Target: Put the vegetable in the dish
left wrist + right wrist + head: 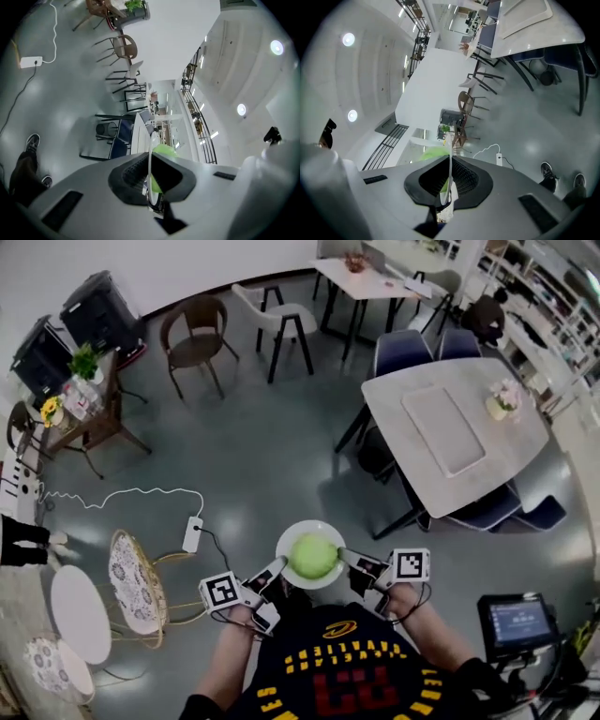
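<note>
Green vegetable [313,556] (in dish [285,540]) between tongs [274,569].

Red number, seemingly 23, on black shirt [339,652]; yellow lettering unreadable.

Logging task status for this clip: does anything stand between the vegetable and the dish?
Nothing visible does. The green vegetable already sits in the white dish, which the left gripper and the right gripper each clamp by its rim.
</note>
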The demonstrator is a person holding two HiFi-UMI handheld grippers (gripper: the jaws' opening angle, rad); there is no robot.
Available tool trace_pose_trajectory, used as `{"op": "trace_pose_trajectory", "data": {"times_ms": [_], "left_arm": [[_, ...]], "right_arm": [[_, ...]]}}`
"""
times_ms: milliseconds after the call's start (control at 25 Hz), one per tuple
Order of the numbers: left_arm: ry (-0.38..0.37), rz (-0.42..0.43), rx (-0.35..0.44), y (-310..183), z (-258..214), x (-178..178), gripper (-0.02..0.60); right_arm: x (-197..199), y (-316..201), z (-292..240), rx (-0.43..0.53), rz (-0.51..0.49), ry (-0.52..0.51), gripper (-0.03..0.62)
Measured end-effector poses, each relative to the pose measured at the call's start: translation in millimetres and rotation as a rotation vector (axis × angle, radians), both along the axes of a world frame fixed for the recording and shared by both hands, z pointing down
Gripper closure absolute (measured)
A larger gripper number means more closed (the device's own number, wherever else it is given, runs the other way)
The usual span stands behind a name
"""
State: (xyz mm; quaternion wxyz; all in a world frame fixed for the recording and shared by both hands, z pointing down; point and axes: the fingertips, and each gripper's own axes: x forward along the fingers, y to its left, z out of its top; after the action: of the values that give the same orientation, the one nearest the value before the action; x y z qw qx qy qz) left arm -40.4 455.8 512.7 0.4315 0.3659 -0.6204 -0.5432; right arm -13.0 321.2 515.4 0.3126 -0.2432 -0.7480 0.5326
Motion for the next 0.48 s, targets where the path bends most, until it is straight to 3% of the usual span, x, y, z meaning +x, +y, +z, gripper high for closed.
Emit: {"op": "trace_pose_trajectory", "data": {"times_ms": [80, 200, 360, 480], "left_arm": [[-0.008, 0.071, -0.008, -11, -1, -23, 0.566], [0.007, 0.176, 0.005, -30, 2, -47, 0.566], [0.037, 0.277, 0.0, -60, 8, -60, 0.566], [0.062, 0.341, 0.004, -89, 9, -66, 0.566]], "right_arm": [[-15, -10, 1, 0.024, 0.055, -0.01, 0.574], [-19, -21, 8, 0.007, 0.176, 0.067, 0.574], [-14, -46, 14, 0.005, 0.286, 0.146, 0.574], [-15, -69, 13, 0.013, 0.34, 0.136, 0.574]]}}
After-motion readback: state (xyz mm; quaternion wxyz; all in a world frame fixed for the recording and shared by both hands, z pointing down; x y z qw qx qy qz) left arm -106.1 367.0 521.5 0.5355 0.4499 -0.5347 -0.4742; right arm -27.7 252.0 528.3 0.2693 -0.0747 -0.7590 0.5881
